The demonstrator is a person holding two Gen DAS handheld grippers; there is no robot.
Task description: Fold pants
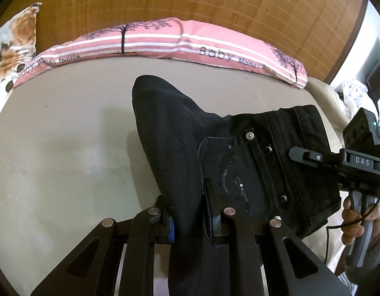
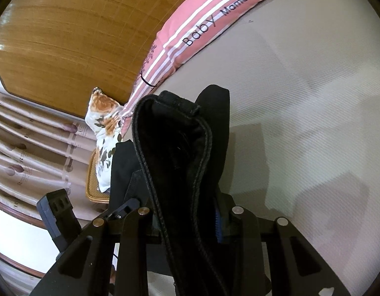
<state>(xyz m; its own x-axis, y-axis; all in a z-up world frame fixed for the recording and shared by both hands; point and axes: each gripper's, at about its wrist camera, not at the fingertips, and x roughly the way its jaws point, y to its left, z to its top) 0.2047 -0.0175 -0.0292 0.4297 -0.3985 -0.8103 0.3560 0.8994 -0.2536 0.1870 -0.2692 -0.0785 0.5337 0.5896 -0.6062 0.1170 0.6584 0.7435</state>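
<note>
The black pants [image 1: 239, 153] hang lifted above the beige bed [image 1: 61, 135], stretched between the two tongs, with the sequined pocket and waistband turned toward the left wrist camera. The left tongs [image 1: 190, 219] pinch a fold of the dark fabric between their blue pads, and the right tongs [image 2: 187, 219] pinch the thick stitched waistband edge, which rises up before the right camera. A pink striped pillow [image 1: 165, 39] lies along the wooden headboard [image 1: 190, 0] beyond the pants.
</note>
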